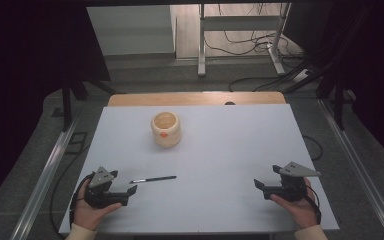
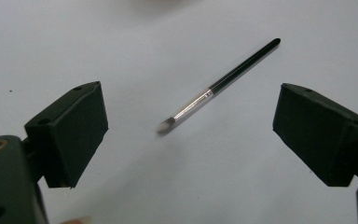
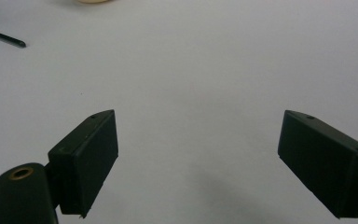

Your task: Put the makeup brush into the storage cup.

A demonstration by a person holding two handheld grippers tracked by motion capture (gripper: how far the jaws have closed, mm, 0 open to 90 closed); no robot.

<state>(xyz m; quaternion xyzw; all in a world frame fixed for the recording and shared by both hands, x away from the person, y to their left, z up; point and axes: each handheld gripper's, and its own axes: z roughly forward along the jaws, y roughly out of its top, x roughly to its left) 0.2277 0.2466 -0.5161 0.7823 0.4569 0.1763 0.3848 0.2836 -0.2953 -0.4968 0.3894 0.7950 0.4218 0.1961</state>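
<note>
With both grippers spread wide and empty, the left gripper [image 1: 130, 190] should likely ease forward over the thin brush [image 2: 216, 86] lying flat just ahead, near the wooden cup [image 1: 166, 129], closing across its shaft.

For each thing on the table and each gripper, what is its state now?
Brush: lying flat on the table, untouched, bristle end toward the left gripper.
Pot: upright, open at top, seems empty.
Left gripper: open, holding nothing.
Right gripper: open, holding nothing.
</note>
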